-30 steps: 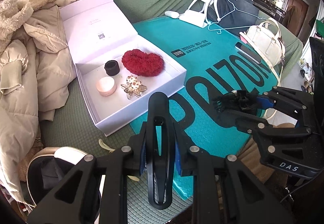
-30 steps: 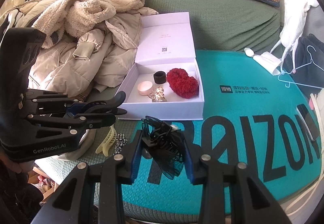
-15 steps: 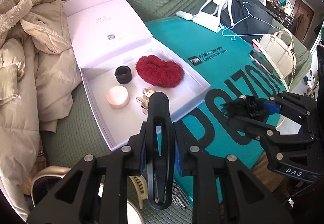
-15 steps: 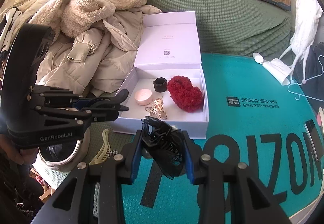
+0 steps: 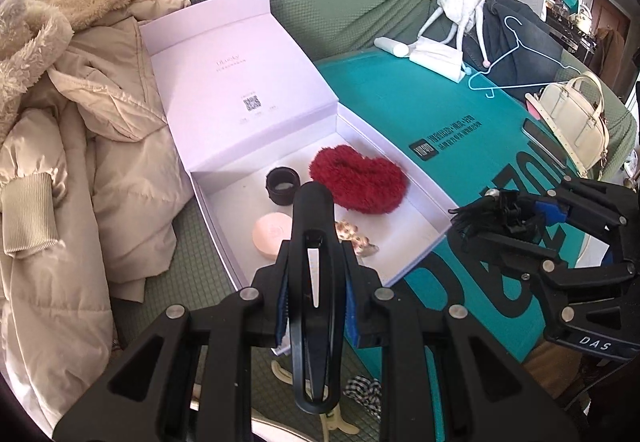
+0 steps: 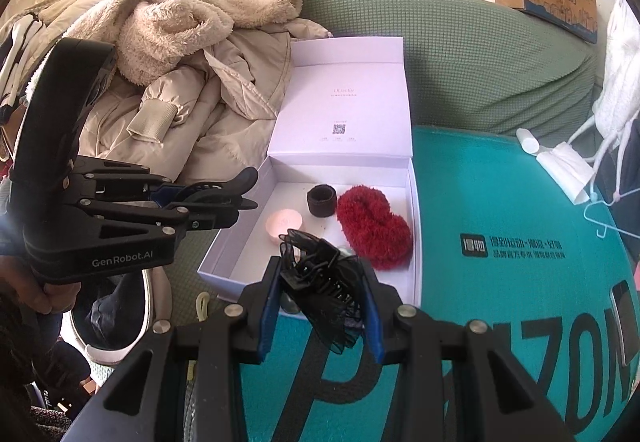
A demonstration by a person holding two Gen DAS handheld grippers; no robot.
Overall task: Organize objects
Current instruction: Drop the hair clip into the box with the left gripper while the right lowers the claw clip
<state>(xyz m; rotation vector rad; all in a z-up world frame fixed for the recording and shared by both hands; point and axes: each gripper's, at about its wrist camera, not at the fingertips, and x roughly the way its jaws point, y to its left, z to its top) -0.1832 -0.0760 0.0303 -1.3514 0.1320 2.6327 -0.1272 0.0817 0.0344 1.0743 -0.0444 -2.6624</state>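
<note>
White box sits lid-open on green sofa, holding red fuzzy heart. Left gripper fingers pinch black hair clip; right gripper fingers pinch black claw clip, both just before box.

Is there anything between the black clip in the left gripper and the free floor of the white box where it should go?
Nothing visible blocks it. The left gripper holds the black hair clip over the near end of the open white box, whose lid stands back. The pink disc and gold clip leave bare floor nearby.
</note>
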